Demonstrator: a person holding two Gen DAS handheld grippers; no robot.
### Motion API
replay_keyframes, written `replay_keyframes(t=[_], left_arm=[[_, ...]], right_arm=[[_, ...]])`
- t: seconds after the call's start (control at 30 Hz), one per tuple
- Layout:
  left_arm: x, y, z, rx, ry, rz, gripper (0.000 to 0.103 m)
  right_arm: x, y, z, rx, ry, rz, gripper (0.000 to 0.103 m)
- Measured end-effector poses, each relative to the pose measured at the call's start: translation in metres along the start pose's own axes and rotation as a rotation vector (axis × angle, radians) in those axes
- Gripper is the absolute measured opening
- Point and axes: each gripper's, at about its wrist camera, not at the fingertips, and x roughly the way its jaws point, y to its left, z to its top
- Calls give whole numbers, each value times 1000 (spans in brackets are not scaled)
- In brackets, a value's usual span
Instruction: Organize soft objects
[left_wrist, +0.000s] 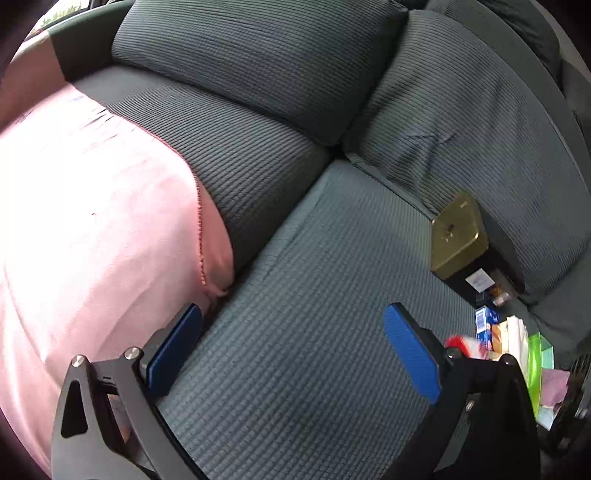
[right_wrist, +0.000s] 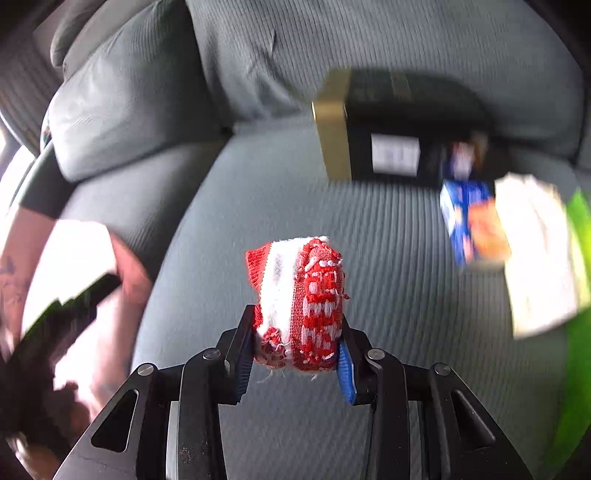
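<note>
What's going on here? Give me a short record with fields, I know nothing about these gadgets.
Place: grey sofa
Right gripper: shut on a red-and-white knit bundle, held above the seat
Left gripper: open, empty, above the seat
Pink blanket: on the sofa, beside the left gripper
Gold-and-black box: against the back cushion
Other clutter: blue box and papers, blurred

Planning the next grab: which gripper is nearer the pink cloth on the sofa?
Left. The left gripper hovers open with one of its fingers right beside the pink cloth. The right gripper, holding a red and white sock, is farther off.
</note>
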Motion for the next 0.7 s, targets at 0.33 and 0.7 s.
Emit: replay_keyframes(t=[0.33,0.7], left_arm=[[-4,-38,-18,136,-29,-7,98],[-16,-89,-47,316,34,-249,89]], right_arm=[[3,-32,-15,30,65,-40,58],[-44,-74,-14,164,-87,110,71]])
